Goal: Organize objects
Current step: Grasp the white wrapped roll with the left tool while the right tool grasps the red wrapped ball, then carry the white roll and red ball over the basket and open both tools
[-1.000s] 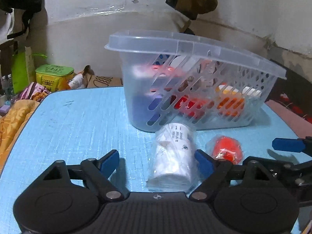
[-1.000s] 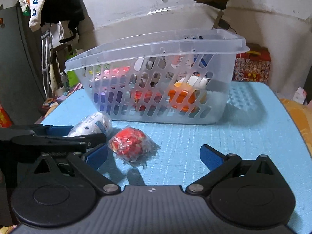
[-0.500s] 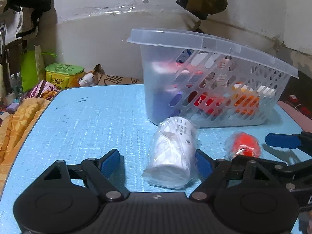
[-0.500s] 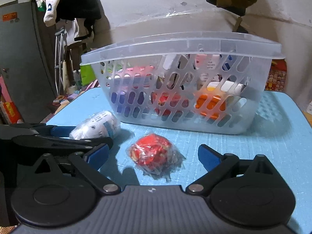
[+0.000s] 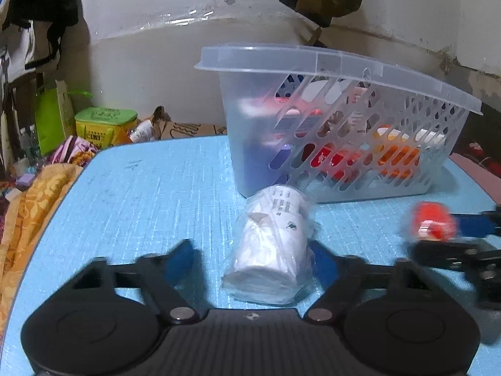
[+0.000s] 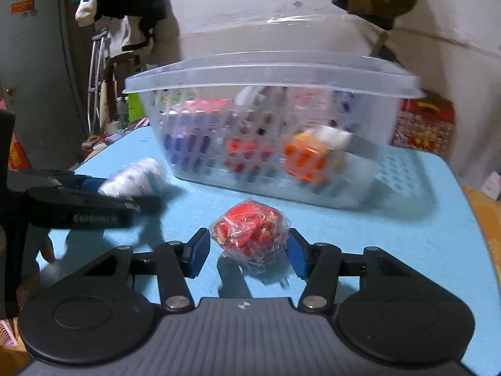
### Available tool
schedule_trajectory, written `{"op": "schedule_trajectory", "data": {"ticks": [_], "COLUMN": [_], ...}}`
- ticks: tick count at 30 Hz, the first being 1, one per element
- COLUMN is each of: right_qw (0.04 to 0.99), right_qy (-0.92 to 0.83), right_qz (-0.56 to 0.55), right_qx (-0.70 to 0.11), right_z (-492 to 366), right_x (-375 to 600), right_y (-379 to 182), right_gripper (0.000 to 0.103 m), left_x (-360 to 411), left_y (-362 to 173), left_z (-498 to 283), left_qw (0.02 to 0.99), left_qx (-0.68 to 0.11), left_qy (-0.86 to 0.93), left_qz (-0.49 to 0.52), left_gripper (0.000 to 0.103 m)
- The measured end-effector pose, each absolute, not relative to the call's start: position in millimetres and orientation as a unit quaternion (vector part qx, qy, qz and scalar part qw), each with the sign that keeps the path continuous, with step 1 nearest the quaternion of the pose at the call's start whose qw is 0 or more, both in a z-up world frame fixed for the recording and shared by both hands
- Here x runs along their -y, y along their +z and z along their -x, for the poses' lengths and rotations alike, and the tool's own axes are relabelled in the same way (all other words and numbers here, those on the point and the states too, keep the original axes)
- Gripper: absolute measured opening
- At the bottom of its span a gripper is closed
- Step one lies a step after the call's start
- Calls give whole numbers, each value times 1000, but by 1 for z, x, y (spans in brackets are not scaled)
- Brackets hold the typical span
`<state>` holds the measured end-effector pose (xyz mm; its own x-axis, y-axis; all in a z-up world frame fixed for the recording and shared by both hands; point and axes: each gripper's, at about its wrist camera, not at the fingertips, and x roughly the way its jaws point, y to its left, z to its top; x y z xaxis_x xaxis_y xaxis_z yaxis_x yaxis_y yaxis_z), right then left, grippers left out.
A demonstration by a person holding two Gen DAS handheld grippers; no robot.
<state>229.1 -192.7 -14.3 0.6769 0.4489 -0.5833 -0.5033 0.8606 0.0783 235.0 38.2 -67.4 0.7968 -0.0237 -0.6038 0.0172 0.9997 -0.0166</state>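
Note:
A white roll in clear wrap (image 5: 272, 244) lies on the blue table (image 5: 141, 194) in front of the clear slotted basket (image 5: 344, 62). My left gripper (image 5: 250, 257) straddles the roll with its jaws closing; the left fingertip (image 5: 183, 260) still stands off the roll. A red ball in crinkled wrap (image 6: 250, 238) sits between the jaws of my right gripper (image 6: 247, 250), which are closing, with both pads against the wrapper. The basket (image 6: 269, 65) holds several coloured cubes and packets. Each wrist view shows the other gripper: the left gripper (image 6: 94, 200) on the roll (image 6: 134, 178), and the blurred red ball (image 5: 433, 222).
A yellow box with a green lid (image 5: 105, 125) and cardboard stand past the table's far left edge. Orange cloth (image 5: 31, 206) hangs beside the left edge. A red patterned box (image 6: 422, 125) is behind the basket on the right. A hand (image 6: 31, 257) holds the left gripper.
Both grippers' jaws have narrowed from wide open. The right gripper shifted so the red ball now sits centred between its pads. The left jaws drew in around the white roll.

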Motion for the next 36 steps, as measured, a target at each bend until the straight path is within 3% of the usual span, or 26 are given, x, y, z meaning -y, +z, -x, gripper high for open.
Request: {"op": "schedule_trajectory", "data": {"ticks": [1, 3, 24, 36], "right_qw": [914, 914, 916, 928], "right_qy": [258, 250, 247, 274], "right_qz": [40, 36, 38, 22], "right_qx": [-310, -317, -315, -251], "right_z": [-228, -224, -198, -163], "right_x": [198, 207, 216, 225], "right_y": [-13, -12, -8, 24], "right_gripper": [56, 56, 56, 57], "left_x": [-36, -32, -12, 0], "left_y": [-67, -65, -59, -18], "left_z": [-233, -229, -180, -139], "left_qw": [949, 953, 954, 972], "left_qx": [-314, -304, -295, -222], "left_qy": [-11, -4, -35, -71], "left_qz": [2, -7, -33, -30], "left_gripper": [52, 52, 51, 51]}}
